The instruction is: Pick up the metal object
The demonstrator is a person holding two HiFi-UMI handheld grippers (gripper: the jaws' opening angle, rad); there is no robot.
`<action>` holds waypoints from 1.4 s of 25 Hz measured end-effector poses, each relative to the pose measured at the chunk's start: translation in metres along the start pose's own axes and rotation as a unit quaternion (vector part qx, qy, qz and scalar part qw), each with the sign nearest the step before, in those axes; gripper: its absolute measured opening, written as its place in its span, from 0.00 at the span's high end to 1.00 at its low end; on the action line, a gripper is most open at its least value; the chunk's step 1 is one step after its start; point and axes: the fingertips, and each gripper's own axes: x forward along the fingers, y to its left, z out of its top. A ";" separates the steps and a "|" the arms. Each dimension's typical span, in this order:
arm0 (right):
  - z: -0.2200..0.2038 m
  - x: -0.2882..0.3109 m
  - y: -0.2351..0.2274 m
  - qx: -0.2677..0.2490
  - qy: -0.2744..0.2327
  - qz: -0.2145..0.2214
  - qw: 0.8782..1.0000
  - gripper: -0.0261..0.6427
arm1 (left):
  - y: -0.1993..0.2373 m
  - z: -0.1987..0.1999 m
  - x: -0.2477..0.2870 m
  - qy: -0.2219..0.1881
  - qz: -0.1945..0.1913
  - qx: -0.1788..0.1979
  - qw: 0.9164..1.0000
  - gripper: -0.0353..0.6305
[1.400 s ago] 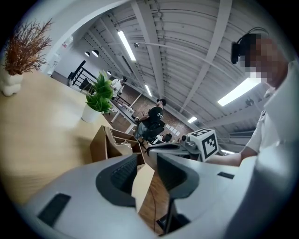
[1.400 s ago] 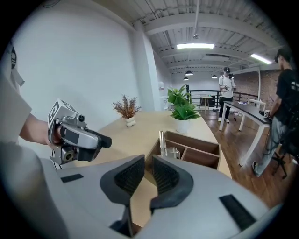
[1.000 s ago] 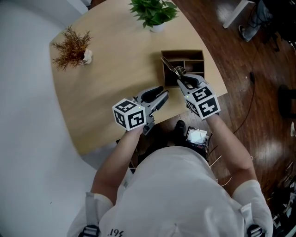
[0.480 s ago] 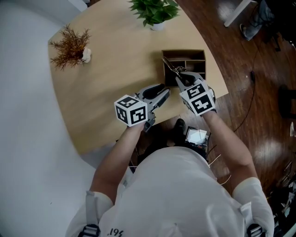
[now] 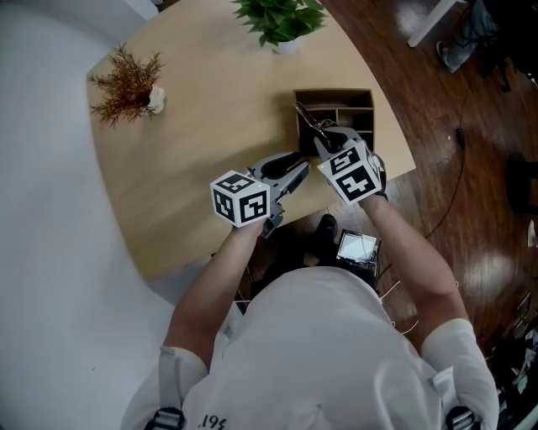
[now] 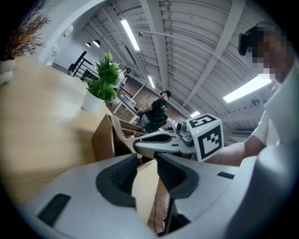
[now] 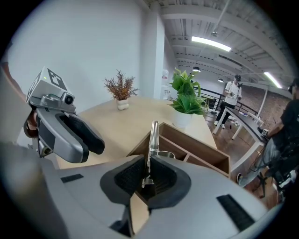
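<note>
Over the three o'clock edge of the pale wooden table [image 5: 193, 143], the right gripper [image 7: 147, 176] is clamped on the thin metal object [image 7: 152, 135] standing over the wooden box [image 7: 204, 156], while the left gripper [image 6: 147, 173] at its eight o'clock gapes empty, so the grasp looks made and a straight lift clear of the box seems next.

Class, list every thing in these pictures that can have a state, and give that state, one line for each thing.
Left hand-held gripper: open, nothing between its jaws.
Right hand-held gripper: shut on the metal object.
Metal object: gripped, its free end reaching out over the wooden box.
Wooden box: open at the top, split into compartments.
Green plant: upright.
Dried plant: upright.
</note>
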 end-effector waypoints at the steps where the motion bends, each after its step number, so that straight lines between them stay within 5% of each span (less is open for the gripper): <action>1: 0.000 0.000 0.000 0.001 0.002 -0.001 1.000 0.91 | 0.000 -0.001 0.000 0.001 0.000 -0.001 1.000 0.78; 18: -0.012 0.007 0.001 0.008 0.047 -0.010 0.999 0.91 | -0.001 -0.004 -0.001 0.000 0.004 -0.001 1.000 0.78; 35: -0.008 0.006 -0.005 0.037 0.014 -0.007 0.999 0.95 | -0.003 -0.005 -0.005 -0.006 0.009 -0.002 1.000 0.78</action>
